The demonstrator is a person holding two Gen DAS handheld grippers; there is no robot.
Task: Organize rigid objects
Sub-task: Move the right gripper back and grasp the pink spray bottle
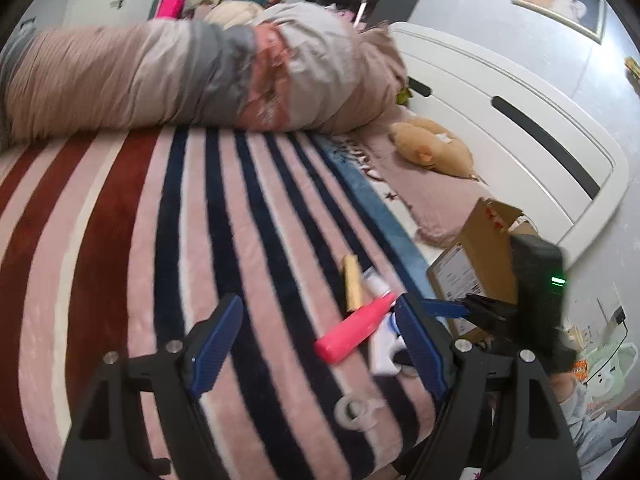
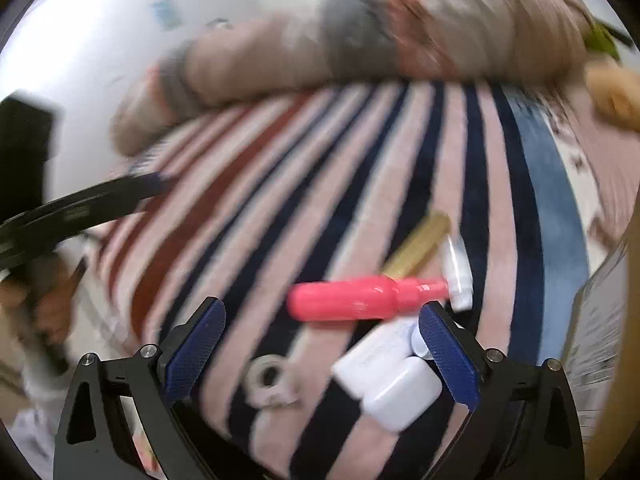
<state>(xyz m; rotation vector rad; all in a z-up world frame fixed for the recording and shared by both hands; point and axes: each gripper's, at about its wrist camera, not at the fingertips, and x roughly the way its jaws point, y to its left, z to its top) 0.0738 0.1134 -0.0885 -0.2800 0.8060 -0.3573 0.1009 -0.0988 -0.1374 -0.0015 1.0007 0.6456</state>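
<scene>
1. Sprawling under everything: striped blanket (image 1: 168, 216), plush and soft, so anything rigid is probably sinking in a bit and rolling easily.
2. Sitting at the blanket's edge: cardboard box (image 1: 472, 264), flap open, looking like the likely drop spot.
3. Hovering right over the pile: right gripper (image 2: 320, 344), fingers spread wide, nothing between them. Looking like the nearer one.
4. Hanging a bit further back: left gripper (image 1: 316, 340), also gaping and empty, pile lying toward its right finger.
5. Lying just ahead of the right gripper's fingers: pink bottle (image 2: 364, 296), smooth glossy plastic, tapered neck, long axis running crosswise to the fingers, so needing a wrist turn.
6. Resting nearest the right finger: white case (image 2: 384, 380), rounded and slick.
7. Angling away behind the bottle: gold tube (image 2: 416, 246).
8. Sitting apart: small grey ring (image 2: 266, 380), blurry.
</scene>
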